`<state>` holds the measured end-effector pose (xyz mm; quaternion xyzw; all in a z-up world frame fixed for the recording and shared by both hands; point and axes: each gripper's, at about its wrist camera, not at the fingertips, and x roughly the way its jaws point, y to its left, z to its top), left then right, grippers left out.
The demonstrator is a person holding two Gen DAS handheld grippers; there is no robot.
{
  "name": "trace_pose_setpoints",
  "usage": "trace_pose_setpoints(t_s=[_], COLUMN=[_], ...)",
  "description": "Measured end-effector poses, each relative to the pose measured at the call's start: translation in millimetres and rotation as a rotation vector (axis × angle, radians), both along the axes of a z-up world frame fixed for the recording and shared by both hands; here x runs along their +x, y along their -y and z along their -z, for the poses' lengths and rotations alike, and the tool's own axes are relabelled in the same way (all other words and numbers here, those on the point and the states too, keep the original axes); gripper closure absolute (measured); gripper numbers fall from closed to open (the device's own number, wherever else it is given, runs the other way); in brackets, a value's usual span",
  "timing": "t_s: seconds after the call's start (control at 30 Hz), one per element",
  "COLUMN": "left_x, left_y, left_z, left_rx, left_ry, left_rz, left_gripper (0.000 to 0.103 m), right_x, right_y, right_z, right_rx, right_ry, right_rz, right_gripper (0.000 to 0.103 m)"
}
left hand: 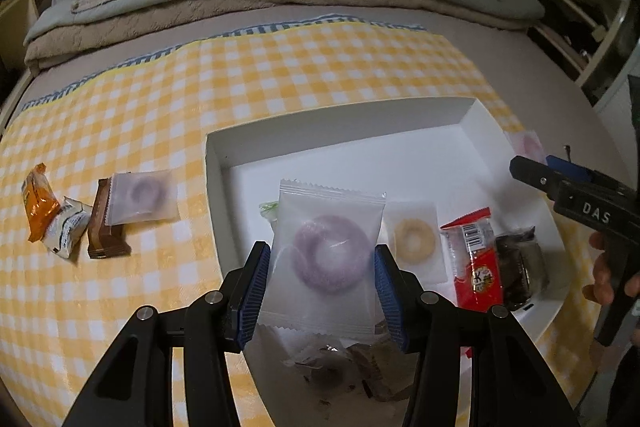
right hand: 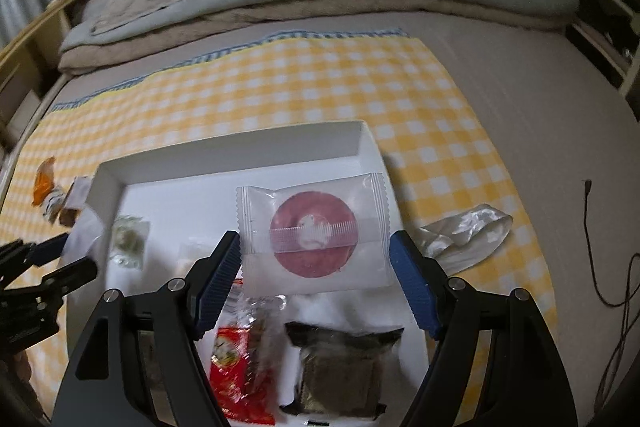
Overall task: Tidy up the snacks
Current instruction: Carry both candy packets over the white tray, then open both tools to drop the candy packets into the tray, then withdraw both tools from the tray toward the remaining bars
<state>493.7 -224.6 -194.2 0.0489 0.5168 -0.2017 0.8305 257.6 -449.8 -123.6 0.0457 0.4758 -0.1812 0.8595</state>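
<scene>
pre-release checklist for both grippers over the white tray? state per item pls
1. Left gripper holds the purple ring packet between its blue pads: ok.
2. Right gripper holds the red ring packet: cannot tell, a gap shows at the right pad.
3. Both packets are over the white tray: ok.
4. Bare tray floor at the far side for dropping: ok.
5. The two grippers are apart, not crossing: ok.
6. Loose snacks left on the checked cloth: not ok, orange packet, brown bar and others remain.
</scene>
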Motion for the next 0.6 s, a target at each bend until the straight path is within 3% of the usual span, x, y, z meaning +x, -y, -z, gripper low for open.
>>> trace_pose_setpoints(t_s=[0.07, 0.13, 0.2, 0.6], left_x=[1, -4, -6, -19], left_y=[-3, -9, -13, -23], left_z=[2, 2, -1, -17], left_rx=[-0.017, -0.019, -0.021, -0.032], left_ry=[-0.010, -0.009, -0.005, 0.022], left_rz=[-0.002, -0.011, -0.013, -0.017], left_gripper=[0.043, 0.024, 0.022, 0.021], right_x=[1, 2, 2, -9], right_y=[5, 9, 13, -6], right_z=[2, 3, 4, 0], right_rx=[0.002, 0.005, 0.035, 0.021], right_ry=[0.004, 0.009, 0.001, -0.031], right_rz=[0.023, 0.051, 0.073, -0.005], right_gripper=[0.021, 0.019, 0.010, 0.005])
